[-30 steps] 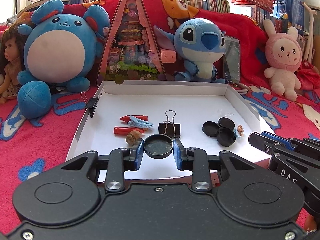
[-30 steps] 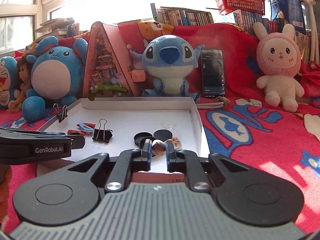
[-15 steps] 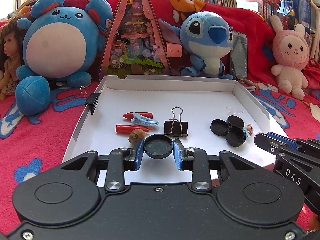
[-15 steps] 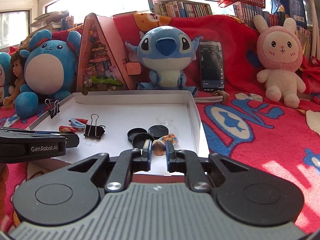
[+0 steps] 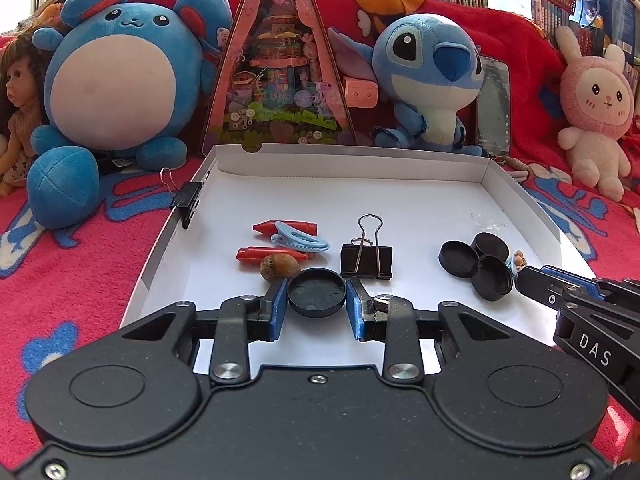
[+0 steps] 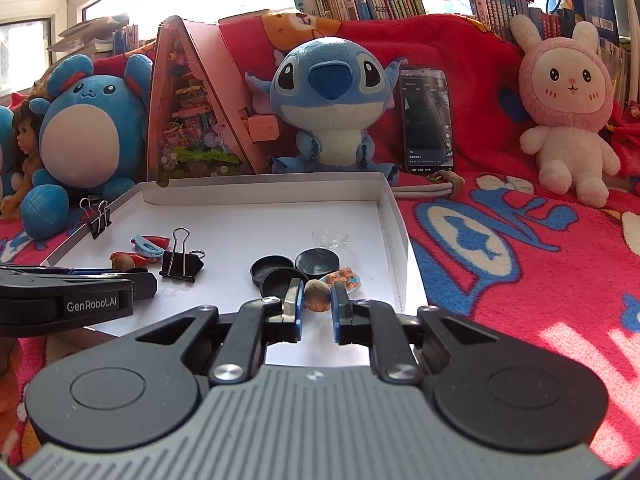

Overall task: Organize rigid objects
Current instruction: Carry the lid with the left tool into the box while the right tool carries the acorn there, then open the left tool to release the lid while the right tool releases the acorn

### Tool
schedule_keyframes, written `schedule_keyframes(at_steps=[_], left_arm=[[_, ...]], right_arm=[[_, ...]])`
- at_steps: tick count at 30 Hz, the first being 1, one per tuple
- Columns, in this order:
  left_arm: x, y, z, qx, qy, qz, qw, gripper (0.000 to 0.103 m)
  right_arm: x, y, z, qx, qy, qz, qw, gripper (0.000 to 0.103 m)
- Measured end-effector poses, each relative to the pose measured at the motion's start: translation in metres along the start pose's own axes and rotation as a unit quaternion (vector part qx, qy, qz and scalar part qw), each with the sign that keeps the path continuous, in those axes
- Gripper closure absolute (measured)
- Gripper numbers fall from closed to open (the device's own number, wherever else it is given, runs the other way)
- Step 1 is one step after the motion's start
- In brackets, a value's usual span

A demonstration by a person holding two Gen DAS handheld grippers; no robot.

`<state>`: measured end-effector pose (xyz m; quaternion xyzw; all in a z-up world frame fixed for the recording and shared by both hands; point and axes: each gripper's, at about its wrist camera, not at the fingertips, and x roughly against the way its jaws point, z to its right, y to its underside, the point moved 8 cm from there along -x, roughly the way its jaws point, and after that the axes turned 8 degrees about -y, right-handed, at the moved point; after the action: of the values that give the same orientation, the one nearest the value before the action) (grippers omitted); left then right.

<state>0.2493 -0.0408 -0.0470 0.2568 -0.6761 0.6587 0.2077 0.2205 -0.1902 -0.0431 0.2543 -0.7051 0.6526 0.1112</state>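
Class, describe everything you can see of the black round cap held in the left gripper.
The black round cap is a shallow disc with a raised rim, seemingly hard plastic, its dull inner face turned up and showing faint round marks. It sits roughly level between the blue-padded fingers of the left gripper, which press its rim from both sides. It hangs over the near part of the white tray, in front of an acorn.

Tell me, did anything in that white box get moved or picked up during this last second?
Nothing was taken hold of or let go. The left gripper has eased a little closer over the white box, its fingers still clamping the black round lid. The right gripper stays shut on the brown nut. The binder clip, three black caps and crayons lie as before.
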Motion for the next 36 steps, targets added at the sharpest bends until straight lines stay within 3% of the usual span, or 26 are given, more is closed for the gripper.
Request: schedule_keyframes(at_steps=[23, 27, 30, 33, 36], left_arm=[[-0.004, -0.003, 0.002, -0.008, -0.006, 0.002, 0.9999, 0.072], [0.000, -0.004, 0.002, -0.004, -0.003, 0.002, 1.0000, 0.068], [0.005, -0.006, 0.001, -0.005, -0.003, 0.007, 1.0000, 0.061], [0.014, -0.006, 0.001, -0.009, -0.001, 0.012, 0.9999, 0.053], [0.022, -0.007, 0.000, -0.011, 0.000, 0.020, 0.9997, 0.045]], right_arm=[[-0.013, -0.003, 0.003, -0.015, -0.005, -0.007, 1.000, 0.083], [-0.010, -0.004, 0.003, -0.013, -0.005, -0.003, 1.000, 0.078], [-0.006, -0.005, 0.001, -0.010, -0.005, 0.000, 1.000, 0.060], [-0.002, -0.006, -0.001, -0.005, -0.006, 0.002, 1.000, 0.058], [0.003, -0.007, -0.004, 0.000, -0.005, 0.008, 1.000, 0.045]])
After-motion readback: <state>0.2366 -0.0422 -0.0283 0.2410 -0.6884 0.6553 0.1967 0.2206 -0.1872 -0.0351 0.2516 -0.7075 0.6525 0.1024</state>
